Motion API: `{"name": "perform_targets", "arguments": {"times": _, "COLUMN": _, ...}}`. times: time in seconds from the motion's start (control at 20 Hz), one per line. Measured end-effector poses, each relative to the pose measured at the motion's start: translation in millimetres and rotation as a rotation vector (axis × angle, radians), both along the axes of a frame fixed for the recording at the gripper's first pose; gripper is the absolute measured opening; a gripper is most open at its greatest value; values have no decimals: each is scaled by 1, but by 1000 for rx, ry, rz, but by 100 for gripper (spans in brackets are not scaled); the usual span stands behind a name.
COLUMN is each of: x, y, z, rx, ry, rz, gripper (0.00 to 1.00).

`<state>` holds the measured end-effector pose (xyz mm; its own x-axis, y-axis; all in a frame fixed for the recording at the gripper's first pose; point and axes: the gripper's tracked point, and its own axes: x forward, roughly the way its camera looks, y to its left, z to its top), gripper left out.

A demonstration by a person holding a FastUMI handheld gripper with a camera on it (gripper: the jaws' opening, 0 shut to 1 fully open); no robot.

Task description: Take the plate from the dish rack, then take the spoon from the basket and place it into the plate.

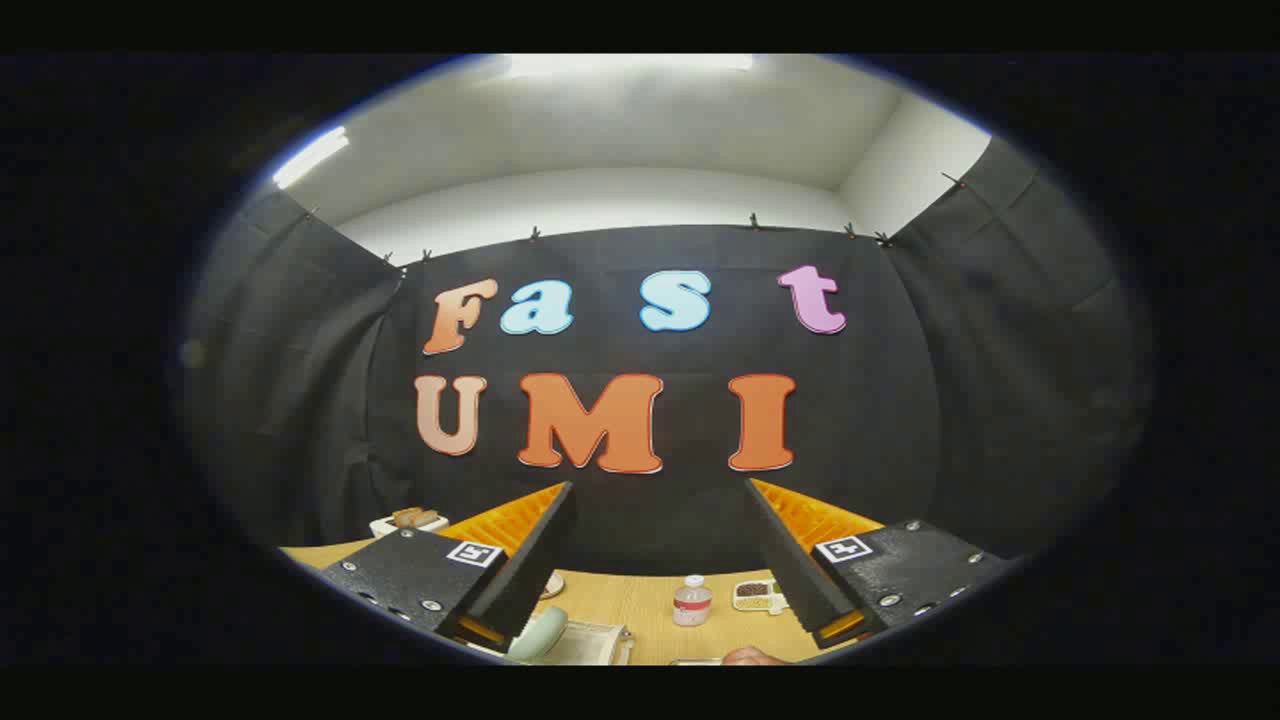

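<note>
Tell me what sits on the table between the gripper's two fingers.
In the gripper view, a small bottle stands on the wooden table between the open gripper's fingers, touching neither. A pale green plate lies by the left finger.

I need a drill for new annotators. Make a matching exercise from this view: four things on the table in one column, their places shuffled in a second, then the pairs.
Things
1. small bottle
2. divided dish
3. white tray
4. pale green rounded piece

Places
A. beyond the left finger, near the cloth wall
B. about midway between the two fingers
C. close beside the right finger
D. by the left finger's near end

Pairs: 1-B, 2-C, 3-A, 4-D.

The tongs are open, fingers wide apart, holding nothing.
</note>
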<state>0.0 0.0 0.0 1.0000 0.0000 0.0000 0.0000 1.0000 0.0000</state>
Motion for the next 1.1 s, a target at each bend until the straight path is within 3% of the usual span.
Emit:
{"name": "perform_targets", "arguments": {"times": 0.75, "x": -2, "y": 29, "z": 29, "rx": 39, "ry": 33, "rz": 27, "gripper": 98}}
{"name": "perform_targets", "arguments": {"times": 1.1, "x": 3, "y": 42, "z": 7, "rx": 29, "ry": 129, "rz": 55, "gripper": 98}}
